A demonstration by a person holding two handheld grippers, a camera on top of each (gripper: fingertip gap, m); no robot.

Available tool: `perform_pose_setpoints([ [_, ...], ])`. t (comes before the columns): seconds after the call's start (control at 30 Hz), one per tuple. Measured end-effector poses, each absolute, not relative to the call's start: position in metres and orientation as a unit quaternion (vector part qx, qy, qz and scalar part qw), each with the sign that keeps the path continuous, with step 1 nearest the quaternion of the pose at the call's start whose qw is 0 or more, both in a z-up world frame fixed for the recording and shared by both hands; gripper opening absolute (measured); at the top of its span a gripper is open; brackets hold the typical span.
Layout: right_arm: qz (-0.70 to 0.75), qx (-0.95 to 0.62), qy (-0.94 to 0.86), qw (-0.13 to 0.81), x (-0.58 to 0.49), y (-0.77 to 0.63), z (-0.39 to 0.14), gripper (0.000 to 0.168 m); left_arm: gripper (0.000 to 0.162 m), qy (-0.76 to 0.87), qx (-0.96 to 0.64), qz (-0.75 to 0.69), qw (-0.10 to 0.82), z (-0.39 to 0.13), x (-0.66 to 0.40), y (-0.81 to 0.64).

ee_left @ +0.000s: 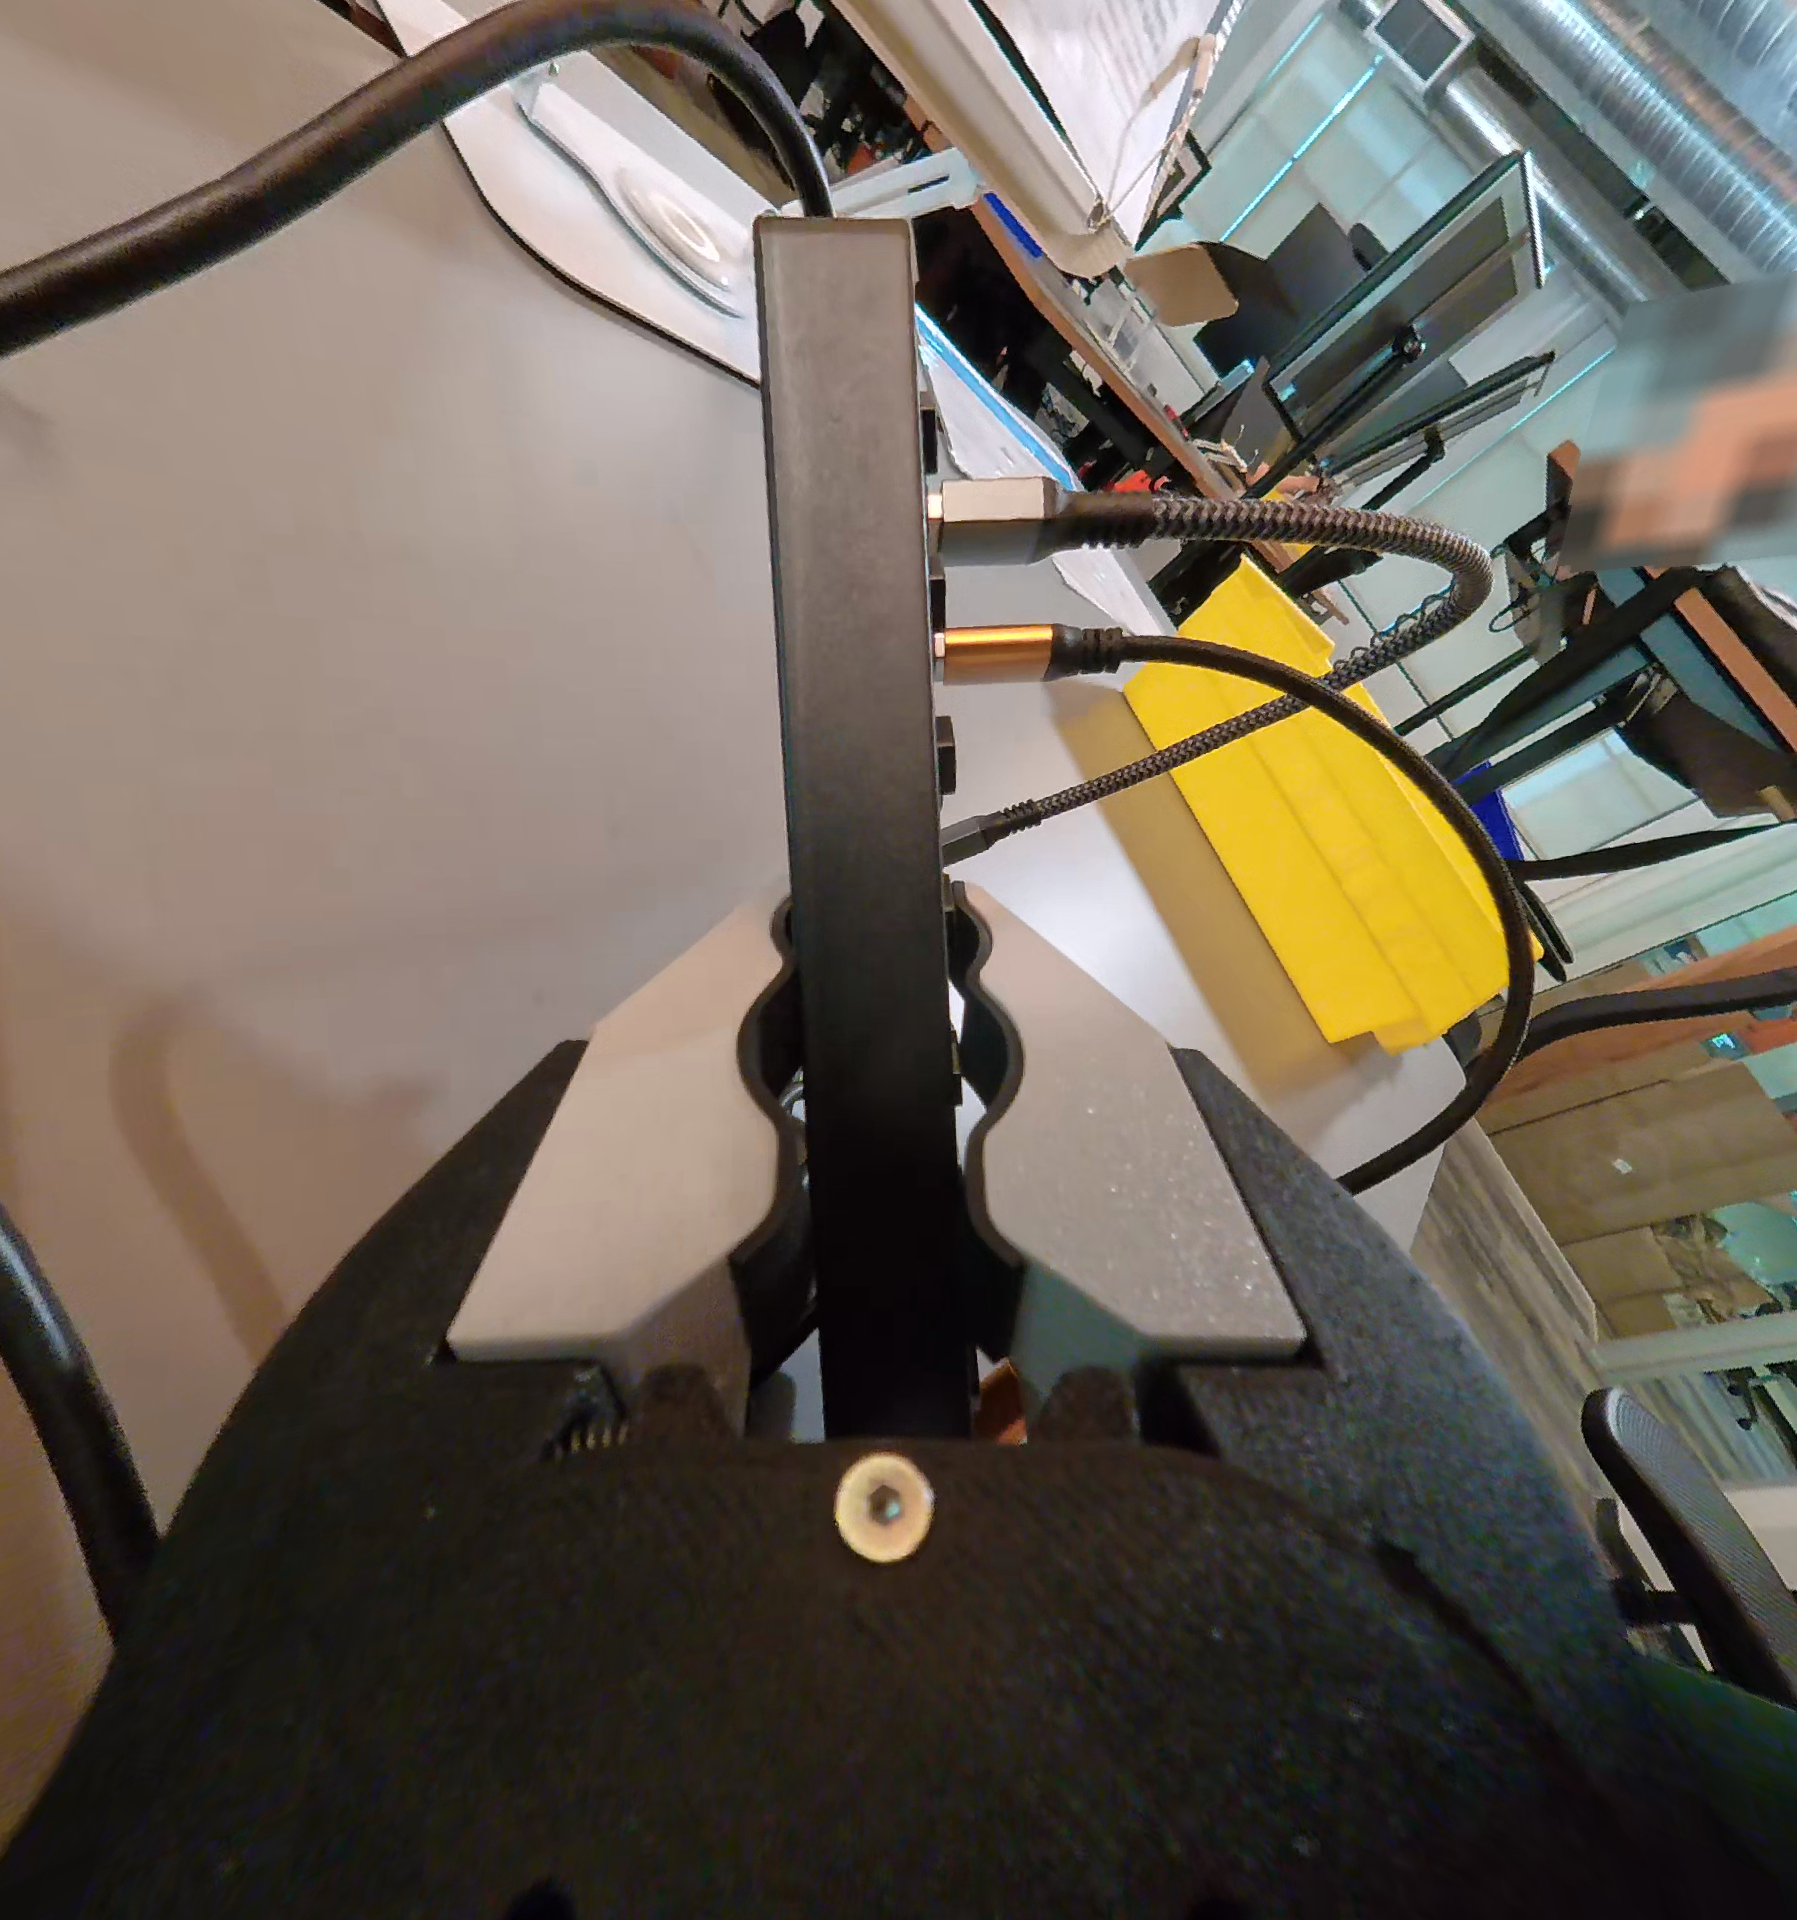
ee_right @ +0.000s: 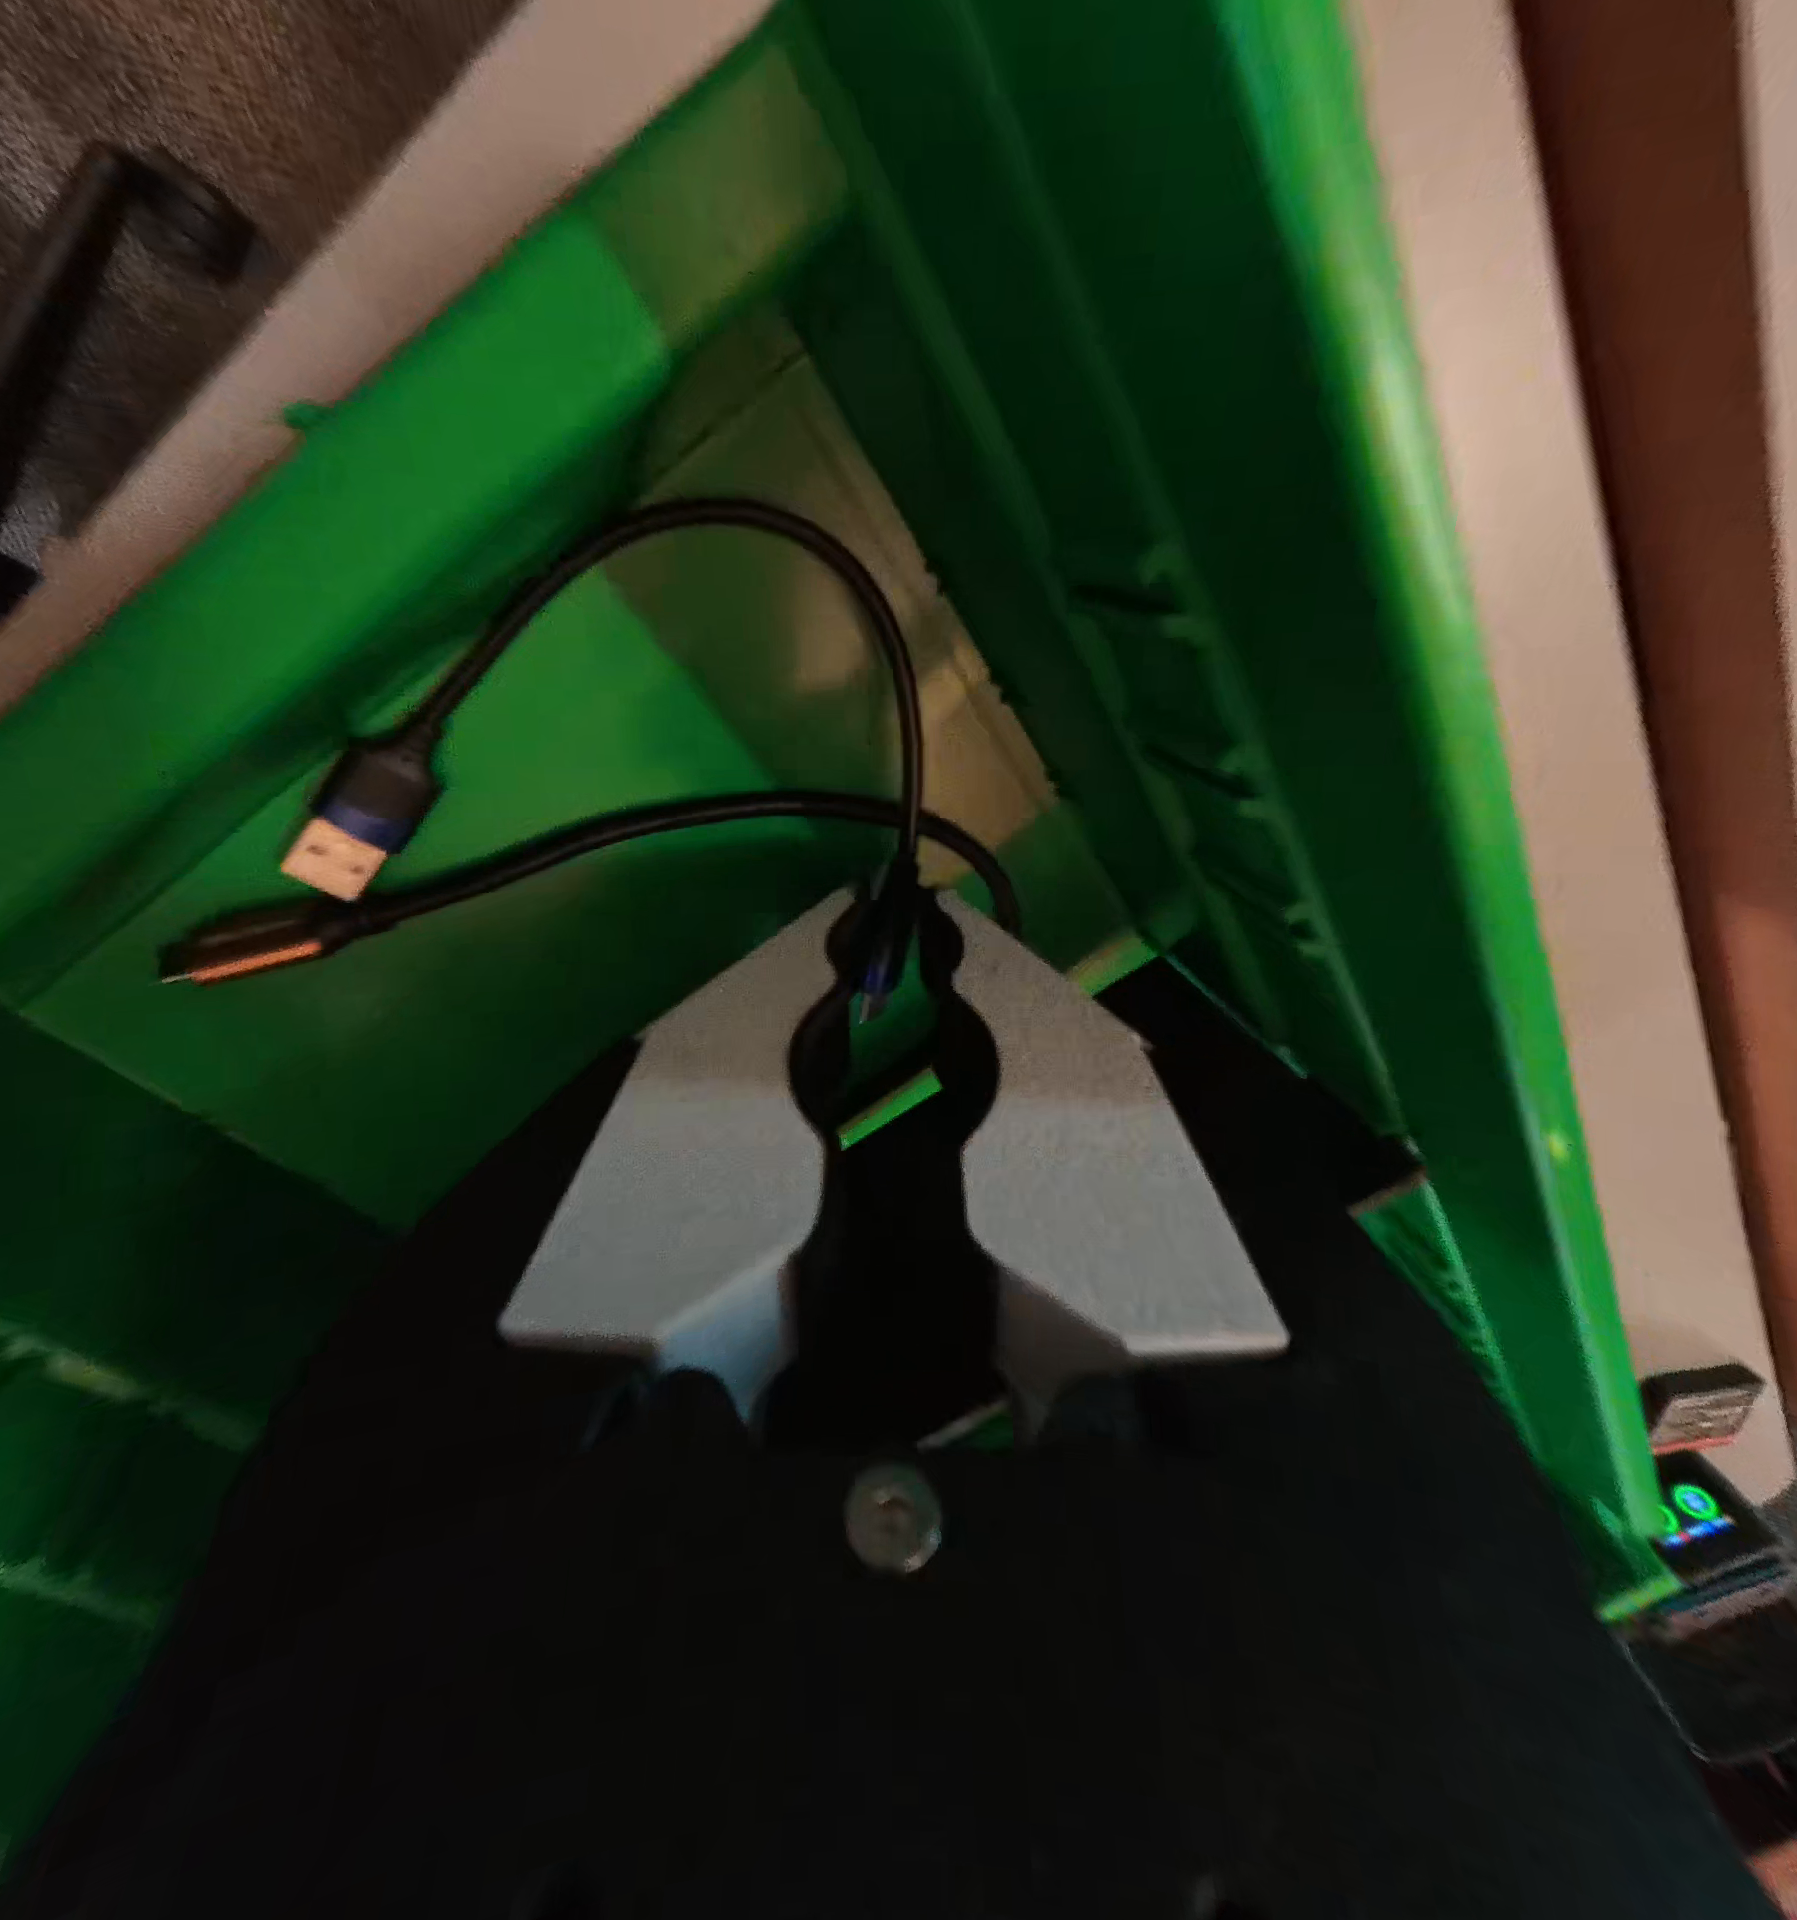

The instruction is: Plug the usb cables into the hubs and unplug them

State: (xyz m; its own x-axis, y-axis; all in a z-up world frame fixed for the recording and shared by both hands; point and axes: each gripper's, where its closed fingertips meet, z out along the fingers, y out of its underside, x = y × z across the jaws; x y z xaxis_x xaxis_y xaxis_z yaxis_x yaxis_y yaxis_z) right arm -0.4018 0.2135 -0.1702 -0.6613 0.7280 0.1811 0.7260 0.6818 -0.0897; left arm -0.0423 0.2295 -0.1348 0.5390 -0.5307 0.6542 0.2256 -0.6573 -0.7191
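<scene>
In the left wrist view my left gripper [ee_left: 868, 935] is shut on a long black USB hub [ee_left: 842, 623], held on edge above the grey table. A silver plug [ee_left: 987, 520] with a braided cable and a copper plug [ee_left: 998, 655] with a thin black cable sit in ports on the hub's right side. In the right wrist view my right gripper [ee_right: 889, 935] is shut on the end of a thin black cable [ee_right: 873, 665] over a green bin [ee_right: 561, 675]. The cable's blue-banded USB plug [ee_right: 354, 821] and a copper-ended plug [ee_right: 250, 951] lie in the bin.
A yellow bin [ee_left: 1320, 831] stands on the table to the right of the hub. The hub's thick black lead [ee_left: 250, 208] arcs off to the left. A phone with a lit screen [ee_right: 1704, 1527] lies beside the green bin's right wall [ee_right: 1393, 623].
</scene>
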Motion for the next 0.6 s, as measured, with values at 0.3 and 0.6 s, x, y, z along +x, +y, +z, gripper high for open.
perform_pose_setpoints([
  [0.3,0.148,-0.487,-0.820,0.261,-0.333,0.227,-0.009,0.008,0.022,0.096,-0.779,-0.471,0.401,-0.135,-0.043,0.230],
  [0.6,0.201,-0.682,-0.596,0.373,-0.094,0.255,0.061,0.007,0.022,0.072,-0.784,-0.474,0.394,-0.138,-0.046,0.235],
])
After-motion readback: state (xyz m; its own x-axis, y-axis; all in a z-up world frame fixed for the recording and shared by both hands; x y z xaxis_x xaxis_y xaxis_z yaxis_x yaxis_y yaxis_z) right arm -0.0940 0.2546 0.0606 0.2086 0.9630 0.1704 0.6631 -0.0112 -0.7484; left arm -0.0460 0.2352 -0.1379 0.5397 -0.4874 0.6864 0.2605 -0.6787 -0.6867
